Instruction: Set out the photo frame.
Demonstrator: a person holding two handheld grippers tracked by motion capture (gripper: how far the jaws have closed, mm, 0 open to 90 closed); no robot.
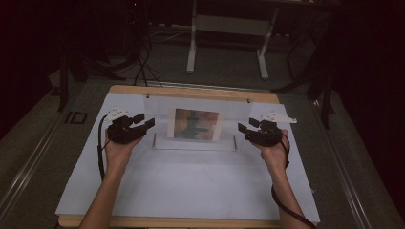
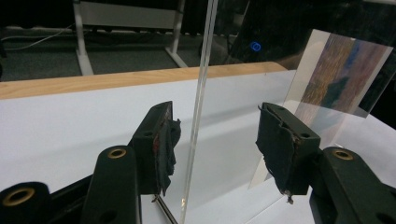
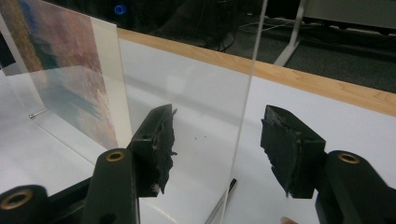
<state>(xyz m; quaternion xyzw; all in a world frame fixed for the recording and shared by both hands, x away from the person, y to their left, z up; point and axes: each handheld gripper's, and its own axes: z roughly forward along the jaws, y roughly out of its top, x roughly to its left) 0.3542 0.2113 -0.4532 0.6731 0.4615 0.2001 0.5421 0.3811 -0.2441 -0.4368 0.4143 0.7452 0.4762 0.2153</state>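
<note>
The clear acrylic frame (image 1: 196,121) with its picture (image 1: 196,125) is stood upright near the table's (image 1: 191,191) far edge; each side edge is straddled by spread, untouching jaws (left gripper (image 1: 142,122), right gripper (image 1: 246,128)). If squeezed unevenly, it could be tipped or let slip

Acrylic stand (image 2: 198,93) cut off top and bottom in left gripper view; same in right gripper view, base out of frame. Picture (image 1: 196,124) too small and dim in high view to make out the motif; only partly framed, seen slantwise through the panel in both gripper views. Can't tell from high view whether left gripper (image 1: 141,125) or right gripper (image 1: 247,126) touches the clear edges. Forearms clipped by bottom edge. Background too dark to read.
</note>
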